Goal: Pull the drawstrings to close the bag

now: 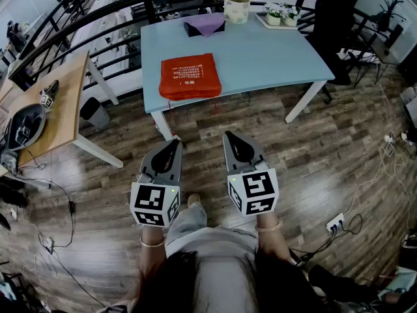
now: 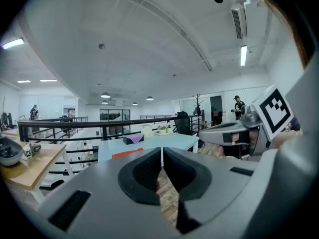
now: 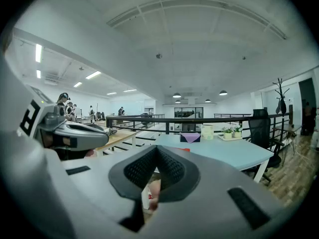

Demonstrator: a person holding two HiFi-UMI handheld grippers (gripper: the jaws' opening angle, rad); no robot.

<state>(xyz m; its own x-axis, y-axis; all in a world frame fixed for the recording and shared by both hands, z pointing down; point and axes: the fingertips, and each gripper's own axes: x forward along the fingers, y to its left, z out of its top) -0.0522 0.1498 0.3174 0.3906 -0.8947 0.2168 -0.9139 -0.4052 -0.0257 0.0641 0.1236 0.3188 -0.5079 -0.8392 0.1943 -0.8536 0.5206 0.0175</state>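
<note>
A flat red drawstring bag [image 1: 189, 77] lies on the near left part of the light blue table [image 1: 273, 60]. A thin red cord [image 1: 171, 119] seems to hang from it over the table's front edge. Both grippers are held over the wooden floor, short of the table and pointing toward it. My left gripper [image 1: 174, 143] is shut with nothing between its jaws, and so is my right gripper [image 1: 229, 137]. In the left gripper view the bag [image 2: 127, 154] shows just above the closed jaws [image 2: 162, 156]. The right gripper view shows only a red sliver of the bag [image 3: 185, 150] past the closed jaws [image 3: 157, 151].
At the table's far side are a purple cloth on a dark box [image 1: 205, 23], a pale pot [image 1: 236, 8] and a tray with small plants [image 1: 277, 15]. A wooden table [image 1: 58, 103] stands at left, a black chair [image 1: 332, 31] at right. Cables and a power strip [image 1: 335, 223] lie on the floor.
</note>
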